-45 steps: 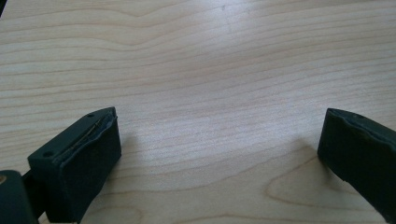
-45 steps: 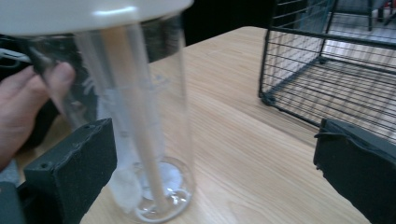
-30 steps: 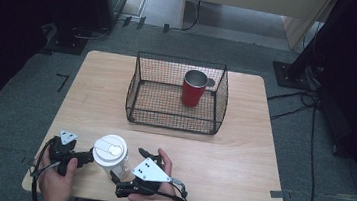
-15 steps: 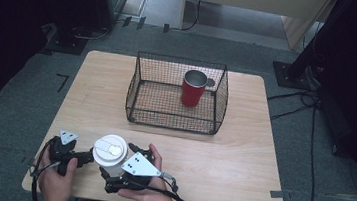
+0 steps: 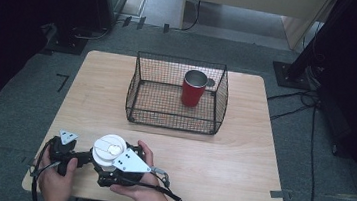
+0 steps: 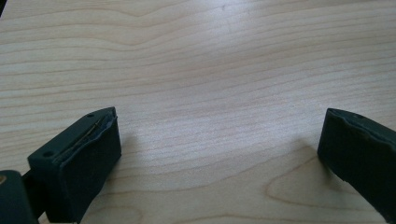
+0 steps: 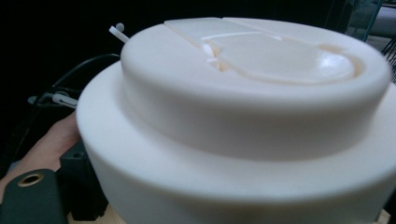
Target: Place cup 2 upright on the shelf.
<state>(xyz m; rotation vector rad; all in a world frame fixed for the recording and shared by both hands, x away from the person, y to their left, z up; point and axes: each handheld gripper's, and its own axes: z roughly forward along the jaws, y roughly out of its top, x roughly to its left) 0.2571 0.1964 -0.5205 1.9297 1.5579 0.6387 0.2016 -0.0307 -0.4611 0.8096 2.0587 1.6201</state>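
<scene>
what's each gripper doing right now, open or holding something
Left gripper: open, only bare table between its jaws.
Right gripper: jaws just closing around the white lid; firm grip cannot be told.

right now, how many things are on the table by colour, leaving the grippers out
white: 1, the lid
red: 1, the cup standing in the basket
black: 1, the wire basket
total: 3

Wooden table (image 5: 241, 152) under wire basket (image 5: 174, 117) and white lid (image 5: 108, 148)
</scene>
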